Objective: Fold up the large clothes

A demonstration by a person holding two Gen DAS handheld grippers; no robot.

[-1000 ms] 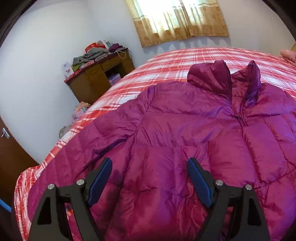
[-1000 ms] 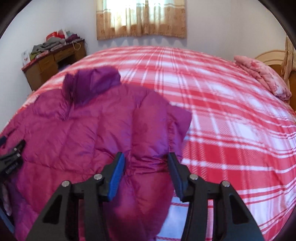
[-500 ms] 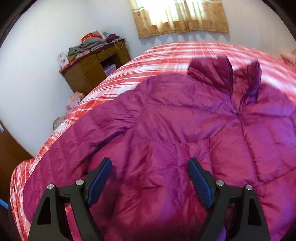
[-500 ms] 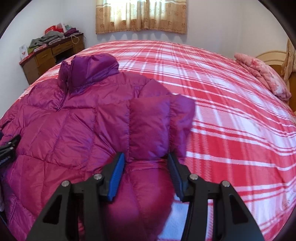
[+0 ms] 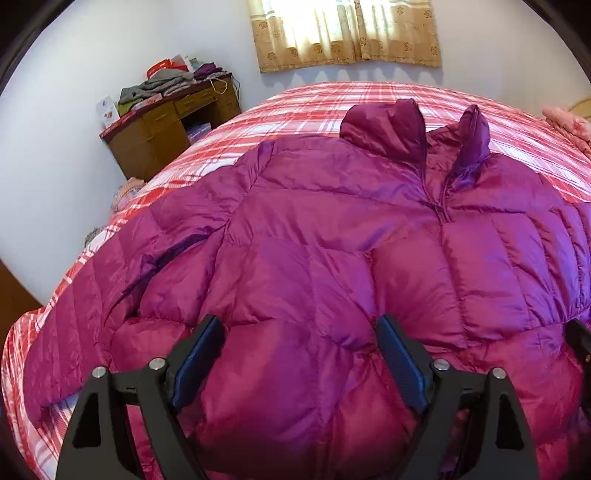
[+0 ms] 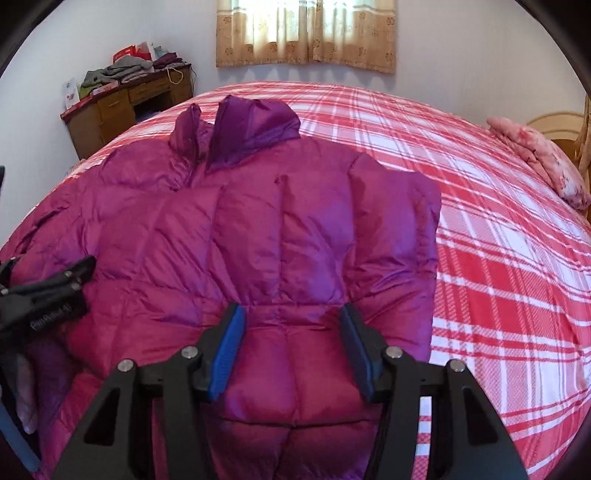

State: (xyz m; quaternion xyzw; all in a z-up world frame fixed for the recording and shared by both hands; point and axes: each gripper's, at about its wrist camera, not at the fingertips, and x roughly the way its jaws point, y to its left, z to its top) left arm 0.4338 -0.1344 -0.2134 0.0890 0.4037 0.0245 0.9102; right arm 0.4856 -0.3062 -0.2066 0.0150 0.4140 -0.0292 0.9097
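A magenta puffer jacket (image 5: 332, 229) lies front up on the red plaid bed (image 5: 295, 107), its collar (image 5: 406, 129) standing at the far end. My left gripper (image 5: 299, 354) sits low over the jacket's near left part. Its jaws are wide and opening, and puffed fabric bulges between them. In the right wrist view the jacket's sleeve (image 6: 332, 229) lies folded over the jacket (image 6: 147, 229). My right gripper (image 6: 293, 343) has the sleeve's near end between its blue pads, which touch it while the jaws are opening. The left gripper (image 6: 48, 291) shows at that view's left edge.
A wooden desk (image 5: 166, 136) piled with folded clothes stands by the far left wall. A pink pillow (image 6: 535, 158) lies at the bed's right, by the headboard. Bare plaid cover (image 6: 498, 277) stretches right of the jacket. A curtained window (image 6: 306, 33) is behind the bed.
The right gripper carried the sleeve leftward over the jacket's body and its jaws widened a little. The left gripper tipped closer to the jacket, so fabric now bulges between its jaws.
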